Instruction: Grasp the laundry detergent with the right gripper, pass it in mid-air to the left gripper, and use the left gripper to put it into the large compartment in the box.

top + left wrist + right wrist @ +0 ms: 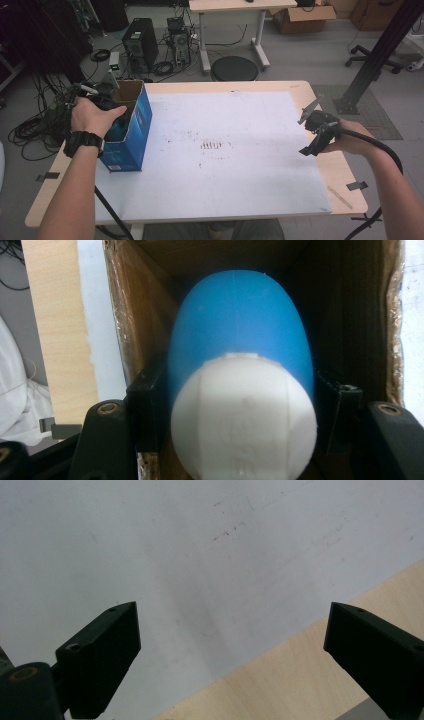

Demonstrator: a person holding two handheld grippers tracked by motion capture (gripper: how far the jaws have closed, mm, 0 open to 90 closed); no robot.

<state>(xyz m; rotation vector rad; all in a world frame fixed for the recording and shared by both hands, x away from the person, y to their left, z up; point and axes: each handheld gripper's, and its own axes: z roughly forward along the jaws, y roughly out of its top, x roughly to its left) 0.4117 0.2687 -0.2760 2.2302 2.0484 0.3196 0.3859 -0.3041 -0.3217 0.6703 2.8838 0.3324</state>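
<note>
Left gripper (107,102) pinches blue-and-white bottle (242,390) at its white cap end, bottle inside open blue box (131,131) on the table's left edge. Bottle's long axis runs straight ahead of the gripper, down into the box. Right gripper (315,132) spread, empty, well apart over the right edge. White mat (225,150) on wood table (345,182); cluttered lab floor behind.
</note>
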